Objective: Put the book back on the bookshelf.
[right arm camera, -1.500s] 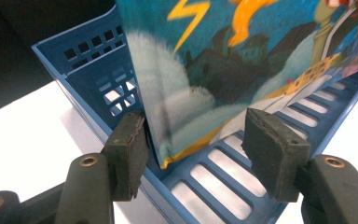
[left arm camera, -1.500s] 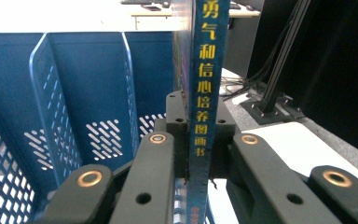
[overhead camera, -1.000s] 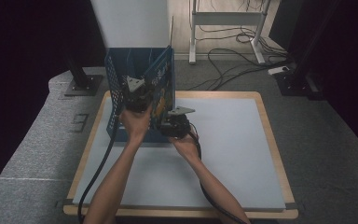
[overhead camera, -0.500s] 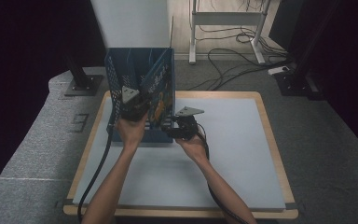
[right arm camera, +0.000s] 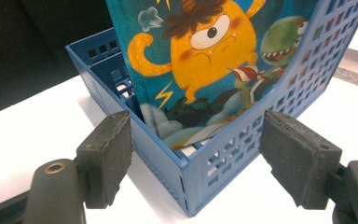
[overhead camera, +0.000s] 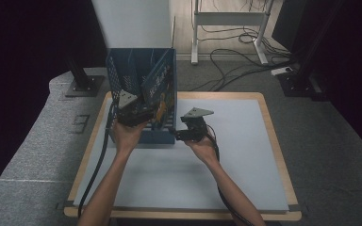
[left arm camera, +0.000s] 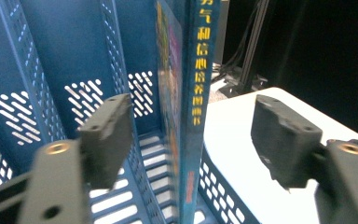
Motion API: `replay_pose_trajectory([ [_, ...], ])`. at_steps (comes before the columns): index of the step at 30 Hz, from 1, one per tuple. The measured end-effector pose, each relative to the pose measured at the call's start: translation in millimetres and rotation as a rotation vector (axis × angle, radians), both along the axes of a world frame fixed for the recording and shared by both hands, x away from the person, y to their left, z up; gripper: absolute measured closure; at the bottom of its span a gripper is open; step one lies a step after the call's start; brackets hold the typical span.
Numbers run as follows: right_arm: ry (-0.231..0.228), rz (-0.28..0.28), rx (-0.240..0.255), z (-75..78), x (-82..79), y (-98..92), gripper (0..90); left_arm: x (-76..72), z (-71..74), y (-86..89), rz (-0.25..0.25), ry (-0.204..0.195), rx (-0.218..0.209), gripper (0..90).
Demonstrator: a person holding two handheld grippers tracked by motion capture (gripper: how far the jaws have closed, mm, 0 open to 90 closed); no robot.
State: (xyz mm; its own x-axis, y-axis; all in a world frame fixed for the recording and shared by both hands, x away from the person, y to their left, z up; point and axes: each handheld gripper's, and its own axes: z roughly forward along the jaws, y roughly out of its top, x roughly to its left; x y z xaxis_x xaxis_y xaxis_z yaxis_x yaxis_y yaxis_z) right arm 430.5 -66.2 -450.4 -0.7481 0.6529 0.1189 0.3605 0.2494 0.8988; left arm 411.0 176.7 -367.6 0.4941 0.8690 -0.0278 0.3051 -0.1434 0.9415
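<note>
Picture book (right arm camera: 205, 60), teal cover with an orange one-eyed monster and a green dinosaur, stands in blue perforated plastic file basket (overhead camera: 143, 87) near white board's (overhead camera: 245, 155) far-left corner | top cut off | spine bears yellow Chinese characters | left gripper (left arm camera: 191, 140) just opened, straddling spine, pads clear | right gripper (right arm camera: 196, 154) just opened, empty, at basket corner

Picture book (right arm camera: 205, 60), teal cover showing an orange one-eyed monster and a green dinosaur, yellow lettering along the spine (left arm camera: 196, 70). Standing on edge, leaning slightly, inside the blue perforated file rack (overhead camera: 122, 75) on the worktop (overhead camera: 245, 141).
</note>
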Motion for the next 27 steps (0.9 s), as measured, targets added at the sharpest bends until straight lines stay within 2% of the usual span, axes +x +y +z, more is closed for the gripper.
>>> replay_pose_trajectory([
  [2, 0.001, 0.002, 0.000, 0.4, -0.2, -2.7, 22.6, -1.2, -1.4, 1.9, -0.022, 0.021, 0.030, 15.4],
  [4, -0.002, 0.003, 0.001, 1.6, -1.4, -7.0, 21.4, -3.7, -4.1, 4.9, -0.030, 0.026, 0.047, 13.0],
  [9, -0.008, 0.002, 0.004, 4.7, -4.9, -17.1, 18.0, -8.5, -8.2, 12.0, -0.064, 0.049, 0.030, 6.9],
  [12, -0.013, 0.004, 0.007, 7.1, -8.7, -24.5, 15.2, -13.9, -9.4, 14.9, -0.082, 0.046, 0.047, 1.7],
  [15, -0.012, 0.005, 0.001, 8.9, -12.3, -31.2, 13.1, -20.2, -10.5, 18.1, -0.107, 0.038, 0.061, 0.0],
  [18, -0.018, 0.010, -0.011, 10.9, -17.3, -39.6, 12.3, -26.8, -13.1, 22.2, -0.139, 0.029, 0.057, 0.0],
  [23, -0.018, -0.001, -0.048, 12.4, -26.9, -56.5, 0.9, -35.2, -20.4, 29.4, -0.178, 0.046, 0.058, 0.0],
  [27, -0.028, -0.027, -0.086, 10.4, -36.0, -72.7, 0.0, -42.9, -26.6, 37.8, -0.197, 0.058, 0.049, 0.0],
])
